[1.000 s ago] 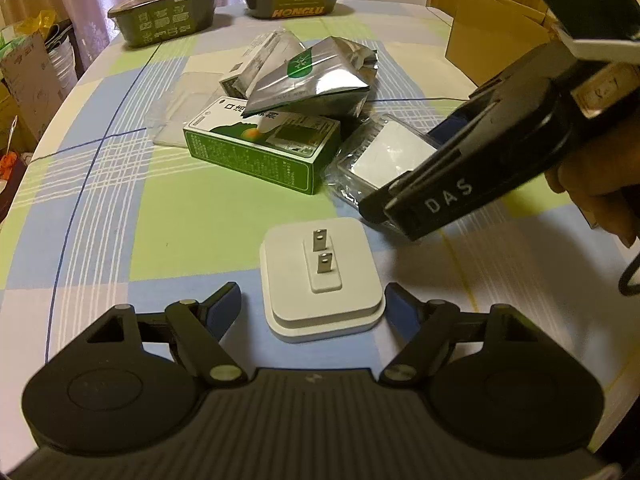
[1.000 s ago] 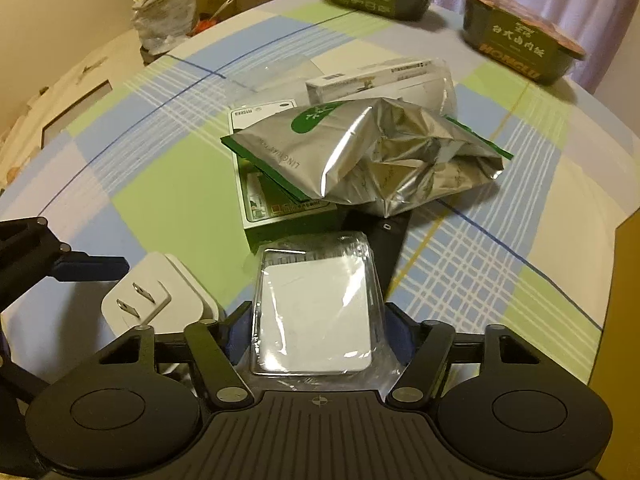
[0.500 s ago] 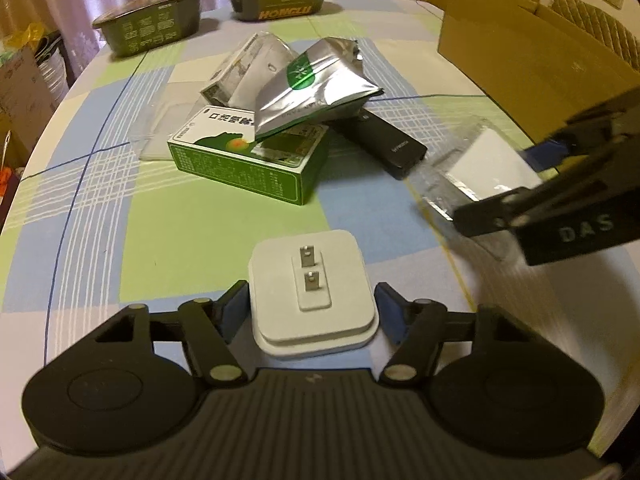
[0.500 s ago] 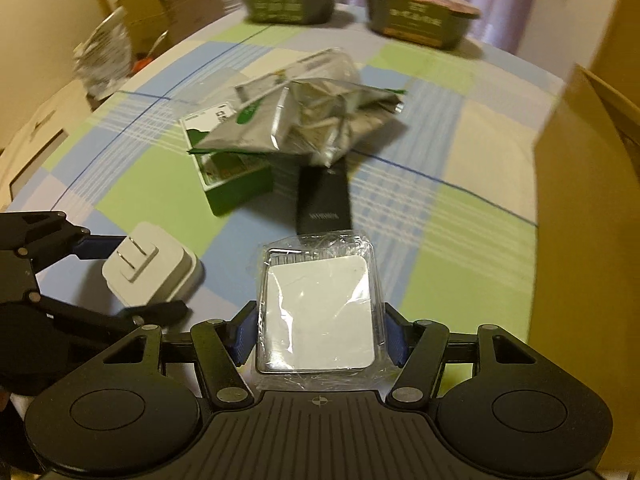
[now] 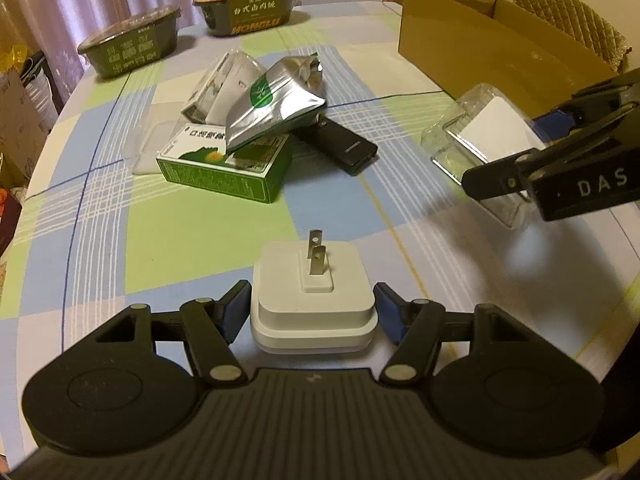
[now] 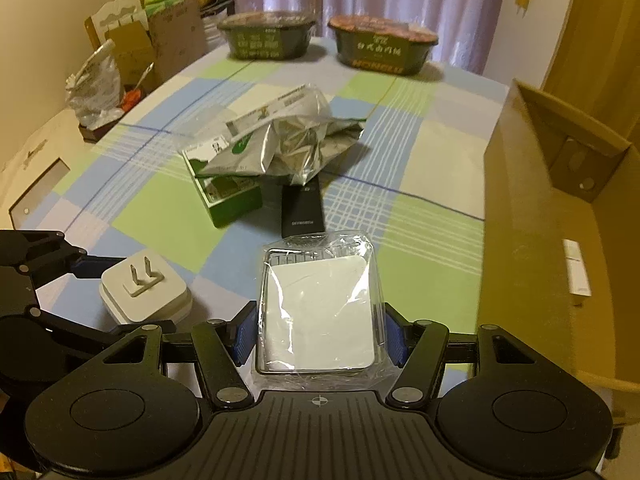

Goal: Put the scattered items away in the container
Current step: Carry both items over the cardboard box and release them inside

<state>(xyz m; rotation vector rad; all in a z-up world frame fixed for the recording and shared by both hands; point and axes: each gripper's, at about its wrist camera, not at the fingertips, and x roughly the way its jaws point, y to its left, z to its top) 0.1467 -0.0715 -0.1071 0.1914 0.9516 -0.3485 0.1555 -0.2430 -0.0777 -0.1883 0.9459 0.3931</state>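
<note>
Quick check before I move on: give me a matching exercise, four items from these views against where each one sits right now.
Items:
1. white plug adapter
2. clear plastic case
3. silver foil pouch
4. black remote

Places:
A. lying on the green box
B. between the left gripper fingers, on the tablecloth
C. flat on the tablecloth, one end under the pouch
D. clamped in the right gripper, off the table, near the cardboard box

Pairs: 1-B, 2-D, 3-A, 4-C
</note>
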